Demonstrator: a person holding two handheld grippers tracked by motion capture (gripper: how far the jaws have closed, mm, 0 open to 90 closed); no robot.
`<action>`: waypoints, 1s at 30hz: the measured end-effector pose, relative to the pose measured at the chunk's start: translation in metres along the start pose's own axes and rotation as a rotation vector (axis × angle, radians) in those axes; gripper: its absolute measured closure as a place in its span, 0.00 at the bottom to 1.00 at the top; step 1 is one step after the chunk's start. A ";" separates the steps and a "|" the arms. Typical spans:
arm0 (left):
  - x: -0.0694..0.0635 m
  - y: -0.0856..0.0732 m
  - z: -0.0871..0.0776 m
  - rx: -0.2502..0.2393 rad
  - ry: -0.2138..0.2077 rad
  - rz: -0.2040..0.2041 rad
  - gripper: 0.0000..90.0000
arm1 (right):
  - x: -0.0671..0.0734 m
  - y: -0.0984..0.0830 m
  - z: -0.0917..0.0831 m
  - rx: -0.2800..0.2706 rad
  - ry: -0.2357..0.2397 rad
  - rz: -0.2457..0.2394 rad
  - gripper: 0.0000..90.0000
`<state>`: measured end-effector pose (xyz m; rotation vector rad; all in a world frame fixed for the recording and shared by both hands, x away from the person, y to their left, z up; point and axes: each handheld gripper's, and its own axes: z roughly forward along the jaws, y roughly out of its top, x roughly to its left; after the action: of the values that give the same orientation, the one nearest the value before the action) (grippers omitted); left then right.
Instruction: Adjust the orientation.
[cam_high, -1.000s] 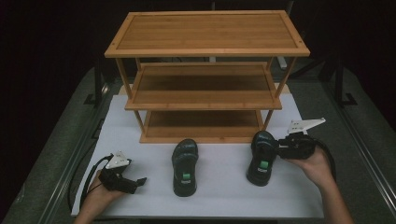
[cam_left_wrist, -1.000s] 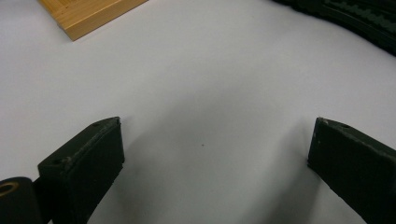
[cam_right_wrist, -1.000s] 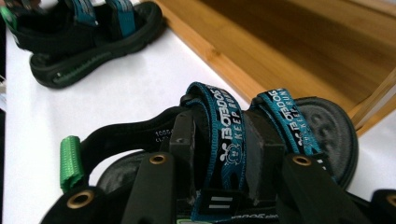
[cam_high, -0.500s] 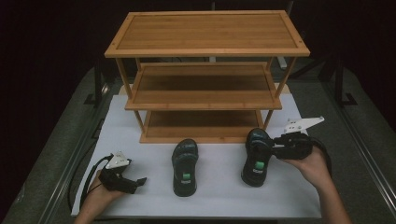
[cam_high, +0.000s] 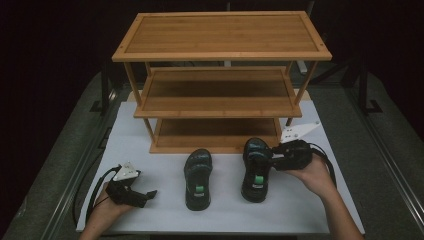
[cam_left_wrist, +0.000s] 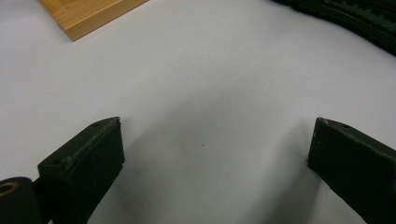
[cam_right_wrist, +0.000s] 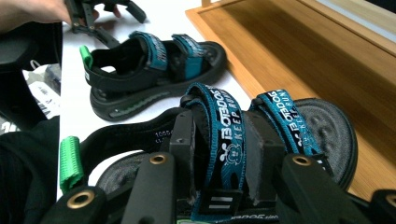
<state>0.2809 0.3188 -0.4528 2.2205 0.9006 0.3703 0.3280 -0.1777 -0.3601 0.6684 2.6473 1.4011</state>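
Two sandals (cam_high: 198, 179) side by side before the rack (cam_high: 220, 85)

The back of the bottom shelf (cam_high: 215, 127) of the wooden rack is dark under the middle shelf (cam_high: 217, 92), so you cannot see all the way in. In the left gripper view, another sandal's sole (cam_left_wrist: 355, 18) is cut off at the top corner. In the right gripper view, the right gripper (cam_right_wrist: 219, 163) hides part of the near sandal's strap (cam_right_wrist: 224, 126), and its heel runs off the bottom edge.
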 end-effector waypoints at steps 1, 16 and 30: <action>0.000 0.000 0.000 0.000 0.000 0.000 0.03 | 0.001 0.002 0.003 -0.002 0.004 -0.006 0.75; 0.000 0.000 0.000 0.000 -0.001 -0.001 0.03 | 0.009 0.020 0.054 0.056 0.081 -0.044 0.75; 0.000 0.000 0.000 0.000 0.000 0.000 0.03 | 0.010 0.021 0.087 0.089 0.110 -0.044 0.75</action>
<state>0.2809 0.3187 -0.4527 2.2208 0.9010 0.3702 0.3492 -0.0961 -0.3925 0.5517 2.8058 1.3530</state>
